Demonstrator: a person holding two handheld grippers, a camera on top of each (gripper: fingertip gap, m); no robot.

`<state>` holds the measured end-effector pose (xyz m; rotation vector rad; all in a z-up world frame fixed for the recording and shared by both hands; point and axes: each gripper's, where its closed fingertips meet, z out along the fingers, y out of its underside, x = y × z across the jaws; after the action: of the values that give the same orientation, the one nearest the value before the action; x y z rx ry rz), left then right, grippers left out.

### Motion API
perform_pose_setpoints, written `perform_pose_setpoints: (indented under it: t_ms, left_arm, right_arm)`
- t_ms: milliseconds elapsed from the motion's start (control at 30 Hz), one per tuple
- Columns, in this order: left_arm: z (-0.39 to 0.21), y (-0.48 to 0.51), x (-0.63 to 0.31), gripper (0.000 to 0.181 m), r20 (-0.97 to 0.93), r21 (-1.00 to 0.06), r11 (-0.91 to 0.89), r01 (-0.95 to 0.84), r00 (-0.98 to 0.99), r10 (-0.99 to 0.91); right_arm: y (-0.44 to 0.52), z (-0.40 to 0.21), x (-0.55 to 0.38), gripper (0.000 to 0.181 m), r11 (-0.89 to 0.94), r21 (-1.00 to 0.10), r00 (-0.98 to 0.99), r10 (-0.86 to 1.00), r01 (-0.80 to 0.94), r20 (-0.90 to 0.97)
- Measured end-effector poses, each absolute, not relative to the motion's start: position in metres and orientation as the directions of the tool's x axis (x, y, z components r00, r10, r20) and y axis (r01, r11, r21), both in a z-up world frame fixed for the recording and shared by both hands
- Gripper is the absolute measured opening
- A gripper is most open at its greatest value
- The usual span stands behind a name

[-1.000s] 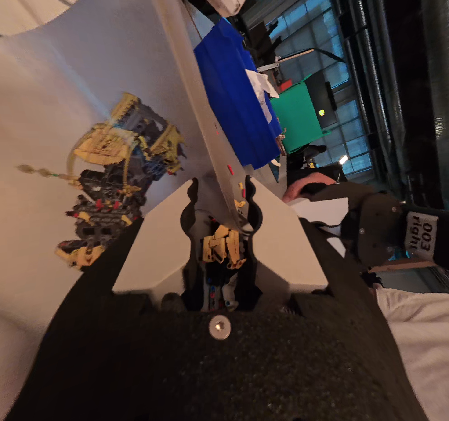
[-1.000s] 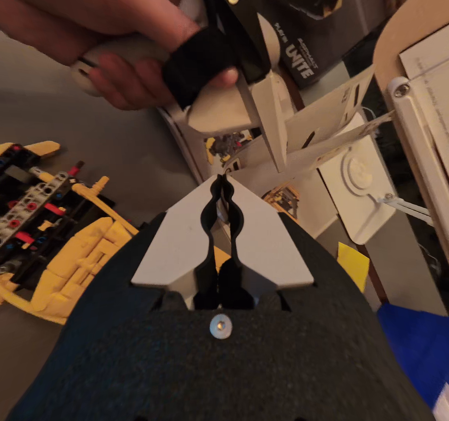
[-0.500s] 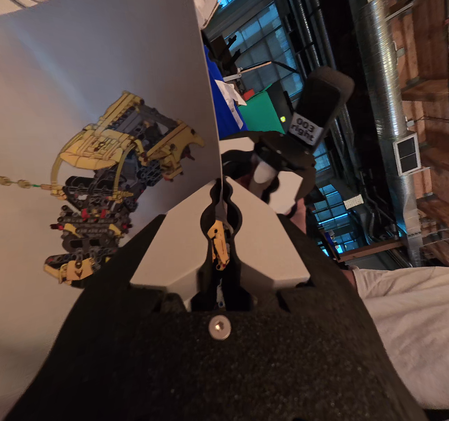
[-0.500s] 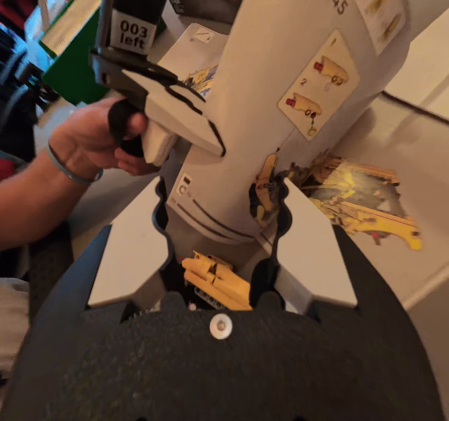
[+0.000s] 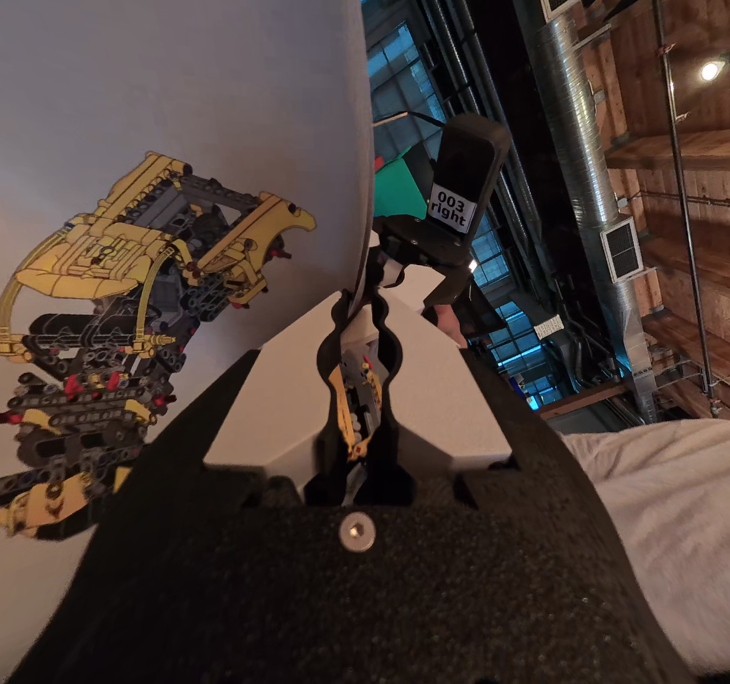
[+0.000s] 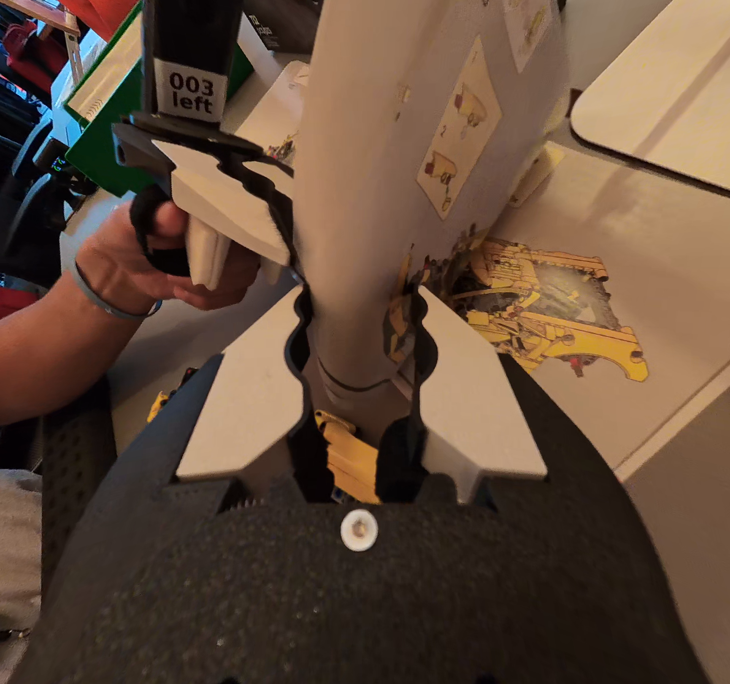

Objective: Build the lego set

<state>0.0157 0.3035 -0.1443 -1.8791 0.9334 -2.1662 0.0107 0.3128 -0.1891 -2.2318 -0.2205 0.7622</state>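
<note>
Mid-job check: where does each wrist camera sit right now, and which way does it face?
Left wrist view: on the left tongs, shut on a lifted page, facing up along it towards the ceiling; the person's shirt shows.
Right wrist view: on the right tongs, open astride that curled page, facing down at the booklet; a hand shows.
Shared: the page, and each view shows the other tongs.

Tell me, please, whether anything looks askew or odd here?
Yes: the instruction booklet page stands curled upright rather than flat, pinched at its edge by the left gripper, while the open right gripper straddles its lower part.
</note>
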Motion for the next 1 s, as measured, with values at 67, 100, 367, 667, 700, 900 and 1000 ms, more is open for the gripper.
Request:
perform_pose_setpoints:
  t_ms: [67, 100, 367, 667, 700, 900, 1000]
  left_arm:
    - [-0.145, 0.299, 0.024, 0.011, 0.855, -0.517, -0.814, -0.266, -0.212, -0.474]
    - [-0.145, 0.296, 0.028, 0.011, 0.854, -0.518, -0.816, -0.256, -0.21, -0.476]
    - [-0.148, 0.289, 0.038, 0.006, 0.834, -0.552, -0.799, -0.238, -0.18, -0.522]
    - [-0.153, 0.311, 0.023, 0.0, 0.83, -0.558, -0.793, -0.244, -0.141, -0.54]
    - [-0.154, 0.314, 0.021, 0.0, 0.836, -0.549, -0.8, -0.242, -0.136, -0.532]
    - [-0.155, 0.322, 0.013, 0.0, 0.84, -0.543, -0.804, -0.243, -0.139, -0.525]
    - [-0.152, 0.32, 0.012, 0.0, 0.84, -0.542, -0.803, -0.247, -0.162, -0.518]
  right_arm:
    - [0.31, -0.187, 0.016, 0.045, -0.697, -0.711, 0.802, 0.373, -0.089, -0.466]
    - [0.309, -0.187, 0.018, 0.044, -0.698, -0.71, 0.799, 0.37, -0.098, -0.474]
    - [0.302, -0.187, 0.025, 0.042, -0.699, -0.704, 0.778, 0.369, -0.129, -0.509]
    - [0.297, -0.181, 0.043, 0.032, -0.68, -0.706, 0.763, 0.347, -0.197, -0.546]
    - [0.296, -0.181, 0.046, 0.033, -0.68, -0.706, 0.765, 0.343, -0.198, -0.545]
    - [0.288, -0.186, 0.09, 0.044, -0.684, -0.712, 0.901, 0.192, -0.161, -0.388]
    - [0.289, -0.166, 0.088, 0.052, -0.624, -0.777, 0.94, 0.206, -0.09, -0.274]
